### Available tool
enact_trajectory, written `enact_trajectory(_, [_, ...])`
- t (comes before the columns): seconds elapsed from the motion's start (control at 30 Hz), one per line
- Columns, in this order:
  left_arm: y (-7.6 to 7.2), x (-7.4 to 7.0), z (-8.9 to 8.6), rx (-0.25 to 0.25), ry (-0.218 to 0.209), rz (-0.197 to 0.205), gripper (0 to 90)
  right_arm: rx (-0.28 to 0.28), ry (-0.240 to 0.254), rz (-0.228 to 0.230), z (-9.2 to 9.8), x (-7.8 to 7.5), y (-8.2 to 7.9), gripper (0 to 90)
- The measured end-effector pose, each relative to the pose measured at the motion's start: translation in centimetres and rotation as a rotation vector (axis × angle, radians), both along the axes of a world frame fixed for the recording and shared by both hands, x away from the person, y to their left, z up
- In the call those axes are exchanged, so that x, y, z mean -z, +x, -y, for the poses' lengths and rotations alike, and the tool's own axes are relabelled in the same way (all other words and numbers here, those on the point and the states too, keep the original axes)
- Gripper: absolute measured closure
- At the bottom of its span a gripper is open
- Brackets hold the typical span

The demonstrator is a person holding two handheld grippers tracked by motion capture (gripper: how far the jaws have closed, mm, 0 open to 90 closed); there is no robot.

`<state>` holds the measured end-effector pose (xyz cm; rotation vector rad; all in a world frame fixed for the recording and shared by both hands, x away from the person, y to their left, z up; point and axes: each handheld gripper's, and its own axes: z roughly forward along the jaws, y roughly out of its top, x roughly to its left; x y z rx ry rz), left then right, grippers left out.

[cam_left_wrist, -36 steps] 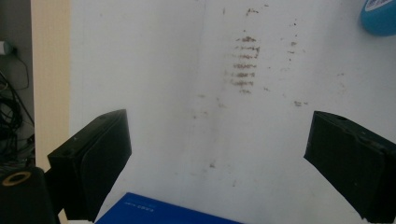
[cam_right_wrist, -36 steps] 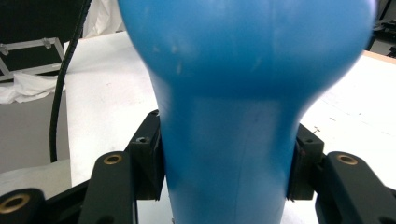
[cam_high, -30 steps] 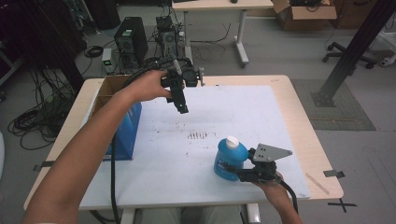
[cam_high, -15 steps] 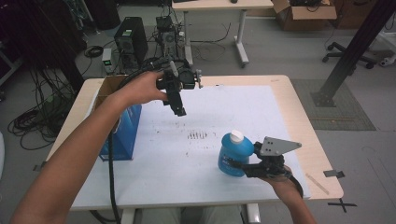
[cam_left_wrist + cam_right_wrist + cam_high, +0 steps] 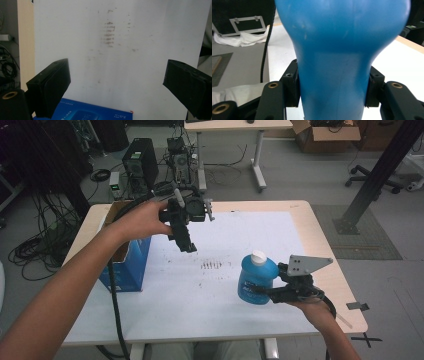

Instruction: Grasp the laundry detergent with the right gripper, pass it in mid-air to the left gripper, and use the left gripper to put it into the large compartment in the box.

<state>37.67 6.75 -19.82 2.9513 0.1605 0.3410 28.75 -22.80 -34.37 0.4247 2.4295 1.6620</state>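
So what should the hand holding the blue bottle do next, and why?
Probably bring the blue bottle over toward the open blue box at the table's left side. The right hand-held gripper is shut on the bottle's narrow part, and the left hand-held gripper hangs open and empty beside the box, maybe ready to help.

My left tool (image 5: 117,85) hangs with jaws wide apart over the white surface (image 5: 150,37) (brown smudges (image 5: 109,33) ahead), blue box (image 5: 85,112) below.
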Motion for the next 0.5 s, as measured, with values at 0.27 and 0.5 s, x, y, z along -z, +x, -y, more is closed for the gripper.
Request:
enact_trajectory(0.27, [-2.1,-1.0,0.2,0.043,-0.005,0.007,7.5,-0.067,0.008,-0.021,-0.3,-1.4,1.1,44.4])
enact_trajectory(0.5, [-3.6,-2.1,0.0,0.063,0.003,-0.003,7.6,-0.117,0.011,-0.031,-1.1,-2.2,2.2,44.4])
